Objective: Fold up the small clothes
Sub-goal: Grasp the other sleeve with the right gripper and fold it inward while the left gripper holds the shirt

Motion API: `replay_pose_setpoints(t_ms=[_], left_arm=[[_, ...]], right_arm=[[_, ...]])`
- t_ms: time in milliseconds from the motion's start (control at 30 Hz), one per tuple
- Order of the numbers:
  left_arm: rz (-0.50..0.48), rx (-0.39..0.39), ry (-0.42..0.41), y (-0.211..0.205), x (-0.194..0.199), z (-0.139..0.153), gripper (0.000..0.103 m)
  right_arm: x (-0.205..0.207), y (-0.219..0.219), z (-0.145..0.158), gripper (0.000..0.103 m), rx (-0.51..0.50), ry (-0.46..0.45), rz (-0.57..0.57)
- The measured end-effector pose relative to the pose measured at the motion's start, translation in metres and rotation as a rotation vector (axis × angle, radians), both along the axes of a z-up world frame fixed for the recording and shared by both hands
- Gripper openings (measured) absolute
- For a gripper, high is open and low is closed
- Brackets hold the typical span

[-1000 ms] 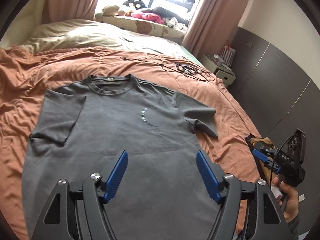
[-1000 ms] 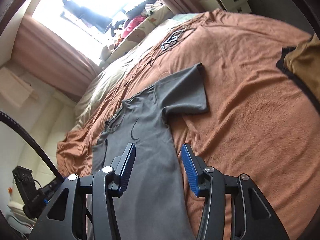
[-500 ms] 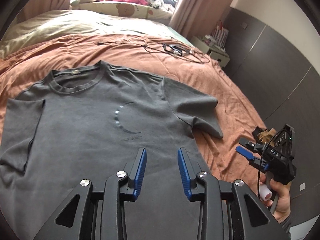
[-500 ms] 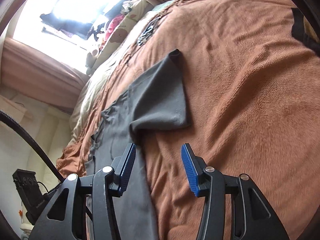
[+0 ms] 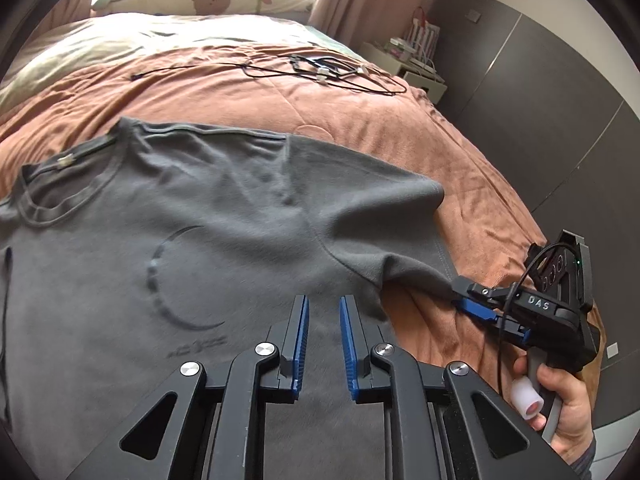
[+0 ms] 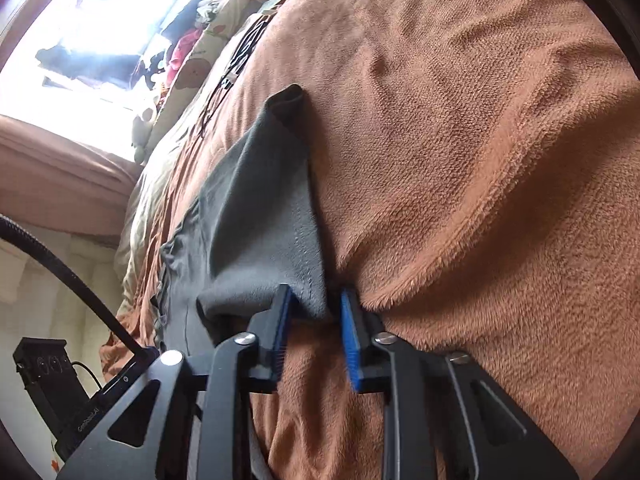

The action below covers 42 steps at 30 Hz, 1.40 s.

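My right gripper has its blue pads on either side of the hem corner of the grey T-shirt's sleeve, low in the frame's centre; a gap shows between the pads, so I cannot tell whether the cloth is pinched. My left gripper hovers at bottom centre with its fingers narrowly apart and nothing between them, above the grey T-shirt. The shirt lies spread across the left and middle of the frame on the brown blanket. Black cables lie toward the top.
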<state>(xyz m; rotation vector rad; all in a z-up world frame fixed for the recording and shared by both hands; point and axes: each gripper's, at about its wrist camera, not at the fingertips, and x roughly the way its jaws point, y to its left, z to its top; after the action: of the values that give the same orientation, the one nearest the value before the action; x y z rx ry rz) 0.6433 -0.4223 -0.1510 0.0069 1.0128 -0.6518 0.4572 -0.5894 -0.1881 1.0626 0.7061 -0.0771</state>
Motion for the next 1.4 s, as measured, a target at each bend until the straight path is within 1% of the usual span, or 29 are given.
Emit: replay_pose_setpoints(t_ms=[33,100,167,233,300,367,467,567,700,867,900,1000,1067,1100,1200,1300,1400], left_arm=[[-0.007,0.003,-0.002,-0.005,0.002,-0.001,0.017],[-0.022,0.005,0.002,-0.016,0.006,-0.006,0.016],[-0.035,0.009,0.007,-0.026,0.009,-0.01,0.015],[-0.047,0.021,0.011,-0.036,0.012,-0.015,0.014],[-0.052,0.031,0.021,-0.042,0.013,-0.022,0.014],[-0.055,0.035,0.028,-0.046,0.015,-0.027,0.009],[-0.052,0.041,0.04,-0.05,0.017,-0.035,0.009],[-0.055,0.04,0.046,-0.053,0.019,-0.039,0.009],[-0.064,0.048,0.055,-0.06,0.023,-0.048,0.009],[-0.071,0.055,0.053,-0.071,0.025,-0.057,0.009],[-0.069,0.051,0.052,-0.073,0.027,-0.059,0.009],[-0.055,0.037,0.055,-0.077,0.032,-0.062,0.009],[-0.051,0.035,0.058,-0.078,0.033,-0.062,0.007],[-0.054,0.032,0.059,-0.076,0.031,-0.061,0.007],[-0.048,0.005,0.073,-0.065,0.03,-0.057,0.007],[-0.023,-0.04,0.055,-0.046,0.026,-0.045,0.007],[-0.01,-0.052,0.042,-0.027,0.023,-0.034,0.007]], right_arm=[[0.004,0.001,0.002,0.013,0.001,0.0,0.004],[0.011,0.001,0.006,0.011,0.009,-0.012,0.014],[0.015,0.0,0.009,0.006,0.025,-0.05,0.025],[0.016,-0.001,0.014,0.004,0.039,-0.084,0.036],[0.016,-0.002,0.028,0.004,0.032,-0.135,0.042],[0.017,-0.002,0.039,0.004,0.021,-0.169,0.048],[0.018,0.002,0.063,0.004,0.0,-0.243,0.063],[0.022,0.007,0.081,0.003,-0.019,-0.287,0.085],[0.03,0.014,0.099,0.003,-0.012,-0.335,0.109],[0.032,0.021,0.093,0.003,-0.009,-0.358,0.149],[0.033,0.025,0.096,0.003,-0.013,-0.361,0.163],[0.036,0.033,0.086,0.003,-0.017,-0.364,0.194],[0.038,0.035,0.085,0.003,-0.017,-0.37,0.217],[0.043,0.029,0.083,0.003,-0.02,-0.371,0.221],[0.048,0.025,0.082,0.003,0.011,-0.39,0.241],[0.052,0.025,0.081,0.003,-0.029,-0.394,0.253],[0.059,0.031,0.069,0.003,-0.028,-0.369,0.286]])
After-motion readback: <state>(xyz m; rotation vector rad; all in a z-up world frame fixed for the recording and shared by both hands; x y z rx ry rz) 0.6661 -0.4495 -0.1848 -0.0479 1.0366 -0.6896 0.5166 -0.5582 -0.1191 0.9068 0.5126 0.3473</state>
